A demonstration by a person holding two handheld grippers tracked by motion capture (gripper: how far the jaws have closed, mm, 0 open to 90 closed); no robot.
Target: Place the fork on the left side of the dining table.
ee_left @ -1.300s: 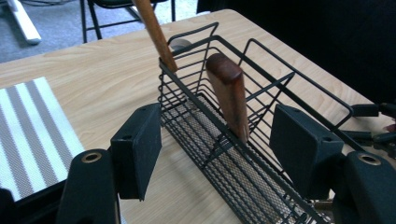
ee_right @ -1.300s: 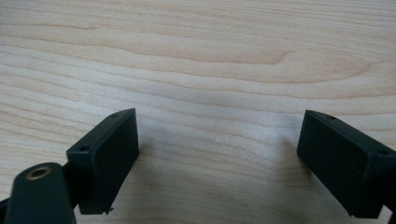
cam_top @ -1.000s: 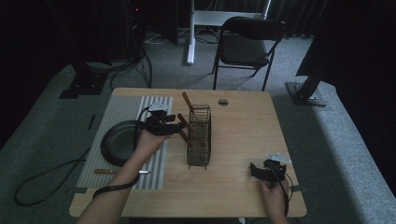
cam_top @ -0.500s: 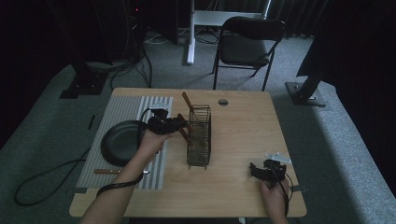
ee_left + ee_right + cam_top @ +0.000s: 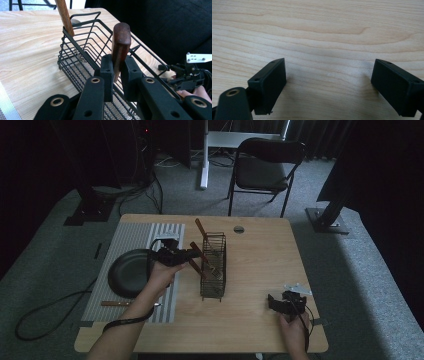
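A black wire basket stands in the middle of the wooden table. My left gripper reaches it from the left and is shut on a brown wooden handle that leans out of the basket's near side. Its jaws have just been closing, and the pads now press on both sides of the handle. A second wooden handle sticks up from the far end of the basket. My right gripper rests low at the front right of the table, open, with bare wood between its jaws.
A dark round pan lies on a grey striped mat at the table's left. A wooden-handled utensil lies near the mat's front edge. A folding chair stands behind the table.
The left gripper's jaws have closed onto the wooden handle at the basket. Neither hand has shifted.
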